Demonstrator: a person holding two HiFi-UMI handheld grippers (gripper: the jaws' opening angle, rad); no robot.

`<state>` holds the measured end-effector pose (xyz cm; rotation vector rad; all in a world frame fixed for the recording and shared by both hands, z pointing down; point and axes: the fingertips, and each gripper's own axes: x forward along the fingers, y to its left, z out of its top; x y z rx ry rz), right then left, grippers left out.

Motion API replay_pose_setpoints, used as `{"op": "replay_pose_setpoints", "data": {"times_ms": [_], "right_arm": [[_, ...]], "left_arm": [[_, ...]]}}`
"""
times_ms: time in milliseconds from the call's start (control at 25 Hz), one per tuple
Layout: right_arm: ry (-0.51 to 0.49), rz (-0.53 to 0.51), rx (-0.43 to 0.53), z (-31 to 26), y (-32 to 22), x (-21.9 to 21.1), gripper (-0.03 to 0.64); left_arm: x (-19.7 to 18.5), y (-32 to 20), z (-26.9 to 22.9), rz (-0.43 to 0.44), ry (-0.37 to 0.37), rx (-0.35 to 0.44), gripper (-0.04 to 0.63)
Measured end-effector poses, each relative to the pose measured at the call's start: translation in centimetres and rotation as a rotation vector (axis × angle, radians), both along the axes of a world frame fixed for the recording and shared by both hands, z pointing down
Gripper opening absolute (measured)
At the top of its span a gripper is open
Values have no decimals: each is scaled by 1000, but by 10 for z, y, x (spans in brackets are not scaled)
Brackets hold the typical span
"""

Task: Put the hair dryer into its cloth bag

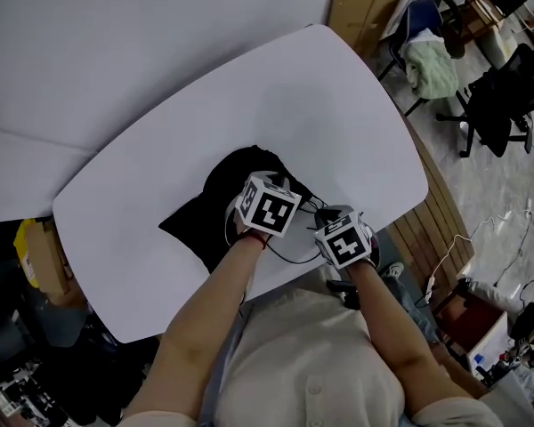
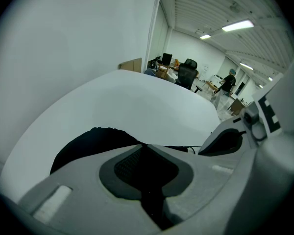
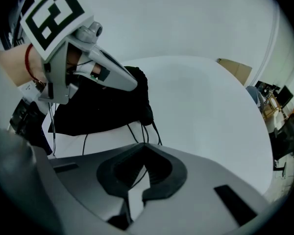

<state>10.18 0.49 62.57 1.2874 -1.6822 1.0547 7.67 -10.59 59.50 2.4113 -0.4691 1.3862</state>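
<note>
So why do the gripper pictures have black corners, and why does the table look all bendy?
Left gripper view: the wide-angle lens darkens the corners and bulges the white rounded table like a dome; the long ceiling light glares. Right gripper view: same round bulge; the black cloth bag shows no detail, though its thin black cords stay crisp. Head view: even light, soft shadows, milder bending.

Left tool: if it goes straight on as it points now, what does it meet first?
The black cloth bag: the left tool is shut right at it, seemingly pinching its cloth.
</note>
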Motion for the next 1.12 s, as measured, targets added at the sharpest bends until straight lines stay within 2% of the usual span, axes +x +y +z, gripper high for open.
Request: {"op": "replay_pose_setpoints", "data": {"times_ms": [120,280,600,760,960,1040,1120], "right_arm": [[-5,-30,-5,-7,12,8,15],[36,-77,-6,-13,27,25,15],[129,-126,-26,-12,58,60,15],[150,-151,-41,-5,68,66,15],[199,-200,-34,-4,69,73,15],[184,-200,-11,-4,67,72,16],[95,-139,19,-5,64,70,18]], "left_arm": [[1,-1,0,-1,-19,23,32],[-2,-1,3,-18,-39,31,32],[-7,-12,5,-143,-73,48,32],[-8,-12,6,-118,-89,87,32],[-9,-13,5,-139,-85,98,31],[-9,-11,3,-135,-68,96,31],[-11,-8,-3,-144,-16,77,31]]}}
